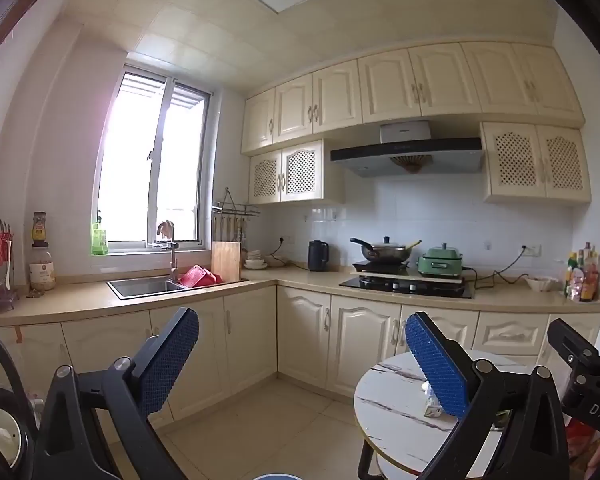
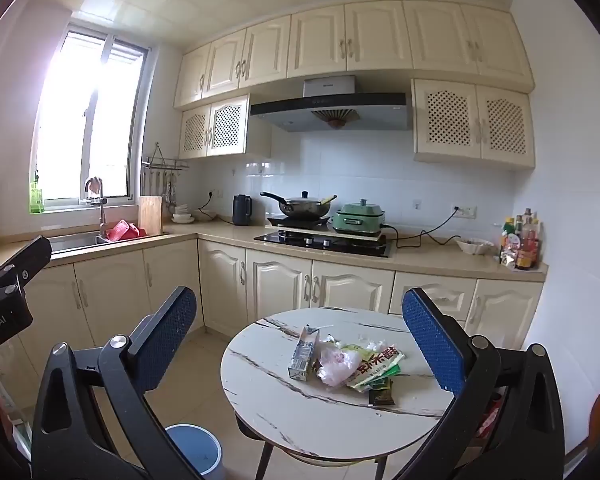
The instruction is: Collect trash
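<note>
Left wrist view: the left claw (image 1: pixel 300 364) gapes wide and empty, held level above the floor, only a milk carton (image 1: pixel 434 404) visible past its finger.

Right wrist view: the right claw (image 2: pixel 300 340), equally spread and empty, frames the wrapper pile (image 2: pixel 364 364) heaped mid-tabletop (image 2: pixel 300 416); the blue bin (image 2: pixel 196 452) waits below, likely for easy dropping.

Left wrist view: round table (image 1: pixel 384 412) mostly behind right finger (image 1: pixel 436 372), cut by bottom edge; only carton (image 1: pixel 434 408) corner visible, other trash hidden. Bin (image 1: pixel 278 477) just sliver at bottom edge. Right wrist view: bin (image 2: pixel 198 452) partly behind left finger (image 2: pixel 164 344). Wrapper (image 2: pixel 376 364) text unreadable. Far-right counter bottles (image 2: pixel 520 244) too small to identify.
</note>
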